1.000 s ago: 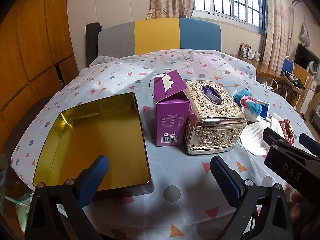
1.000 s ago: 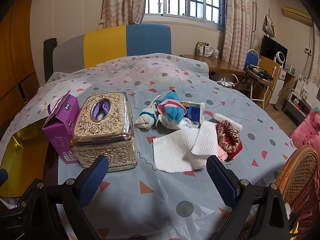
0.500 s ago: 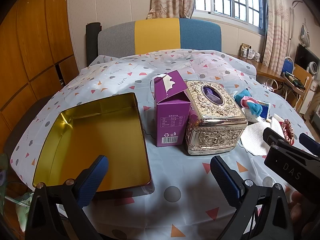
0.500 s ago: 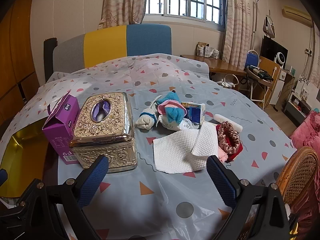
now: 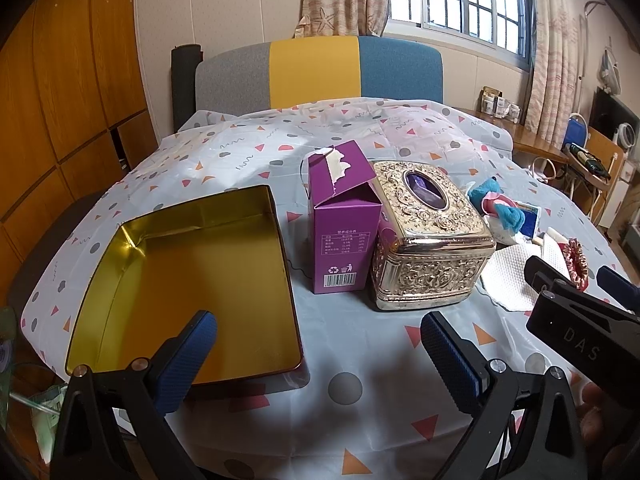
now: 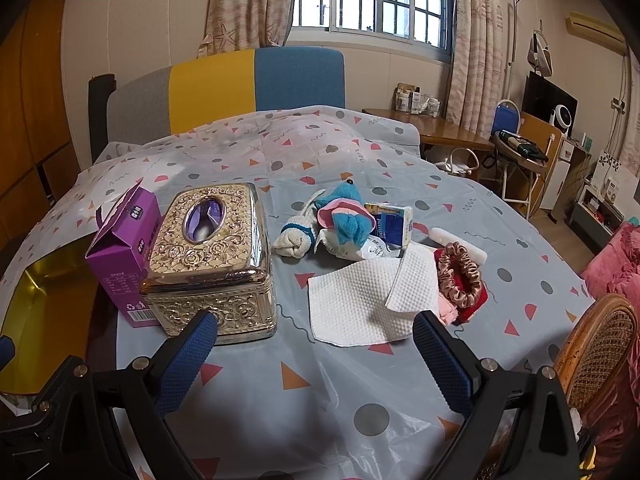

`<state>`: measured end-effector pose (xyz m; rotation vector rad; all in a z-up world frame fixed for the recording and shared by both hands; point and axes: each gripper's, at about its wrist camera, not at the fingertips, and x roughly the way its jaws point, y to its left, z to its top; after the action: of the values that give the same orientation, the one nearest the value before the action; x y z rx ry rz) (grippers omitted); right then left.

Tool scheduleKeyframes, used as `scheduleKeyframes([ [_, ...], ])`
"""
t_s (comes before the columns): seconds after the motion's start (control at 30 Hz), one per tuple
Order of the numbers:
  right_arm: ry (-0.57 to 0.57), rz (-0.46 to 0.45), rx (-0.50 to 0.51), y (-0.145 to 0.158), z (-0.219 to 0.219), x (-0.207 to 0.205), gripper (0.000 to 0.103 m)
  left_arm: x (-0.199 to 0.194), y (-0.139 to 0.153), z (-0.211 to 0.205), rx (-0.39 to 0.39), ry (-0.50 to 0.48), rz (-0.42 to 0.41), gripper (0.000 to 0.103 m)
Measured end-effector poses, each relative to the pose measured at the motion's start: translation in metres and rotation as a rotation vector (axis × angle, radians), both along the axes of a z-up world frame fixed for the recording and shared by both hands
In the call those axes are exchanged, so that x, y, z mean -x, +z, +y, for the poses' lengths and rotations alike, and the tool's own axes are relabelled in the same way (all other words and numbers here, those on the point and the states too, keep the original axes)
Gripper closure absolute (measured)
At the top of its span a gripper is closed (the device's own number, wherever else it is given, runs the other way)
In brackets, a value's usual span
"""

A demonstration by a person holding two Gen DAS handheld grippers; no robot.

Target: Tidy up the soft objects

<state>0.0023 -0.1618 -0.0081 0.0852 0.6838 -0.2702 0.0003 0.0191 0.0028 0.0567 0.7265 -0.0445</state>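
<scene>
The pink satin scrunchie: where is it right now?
In the right wrist view the scrunchie lies right of centre on red fabric, beside the white paper towel.

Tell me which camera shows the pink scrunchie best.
The right wrist view: the pink scrunchie shows whole there, lying on red cloth beside the white paper towel. In the left wrist view it sits small at the right edge, partly behind the right gripper.

The ornate tissue box (image 6: 216, 256) hides most of the purple carton (image 6: 120, 248); the gold tin (image 6: 44, 300) is cut off at left.
</scene>
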Motion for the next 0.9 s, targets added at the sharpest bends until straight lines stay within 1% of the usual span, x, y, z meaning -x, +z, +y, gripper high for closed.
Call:
scheduleKeyframes([
  [0.43, -0.002, 0.003, -0.001, 0.0, -0.001, 0.0, 0.003, 0.001, -0.002, -0.003, -0.002, -0.002, 0.006, 0.001],
  [0.67, -0.014, -0.004, -0.004, 0.002, -0.008, 0.0, 0.003, -0.001, -0.005, -0.008, -0.004, -0.015, 0.015, 0.0],
  [0.83, -0.048, -0.021, -0.005, 0.009, -0.029, 0.001, 0.003, -0.002, -0.006, -0.016, -0.012, -0.067, 0.011, 0.0],
  [0.9, -0.068, -0.03, -0.011, 0.013, -0.043, 0.001, 0.003, -0.003, -0.006, -0.023, -0.004, -0.136, 0.013, 0.0],
])
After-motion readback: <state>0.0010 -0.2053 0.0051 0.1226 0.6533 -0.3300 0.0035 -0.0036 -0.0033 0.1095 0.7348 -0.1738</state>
